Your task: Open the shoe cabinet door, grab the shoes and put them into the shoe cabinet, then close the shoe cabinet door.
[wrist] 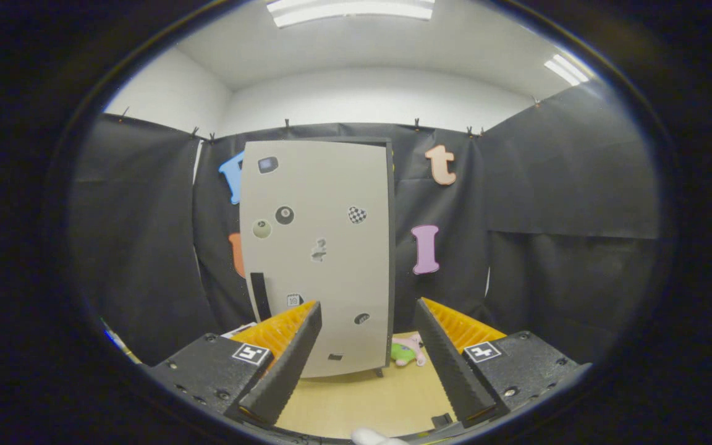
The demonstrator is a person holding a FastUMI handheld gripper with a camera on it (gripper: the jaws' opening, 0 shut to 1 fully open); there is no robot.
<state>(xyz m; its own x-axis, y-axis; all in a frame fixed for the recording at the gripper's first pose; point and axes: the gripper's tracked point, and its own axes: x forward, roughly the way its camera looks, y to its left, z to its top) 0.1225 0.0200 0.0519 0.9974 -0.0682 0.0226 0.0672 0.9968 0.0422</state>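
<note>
The shoe cabinet (317, 259) stands upright on the pale wooden table (368, 402), beyond the tongs (368, 312) and against the black cloth wall. Its door (325, 185) is a flat, light grey panel and looks closed. Several small stickers are spread over it, among them two round balls and a checkered heart. A narrow black handle strip (260, 295) sits low near its left edge. The tongs are released, with the fingers wide apart and nothing between them. The left finger covers the lower left corner of the cabinet. A small pink and green item (406, 351) lies just right of the cabinet base, too small to identify.
</note>
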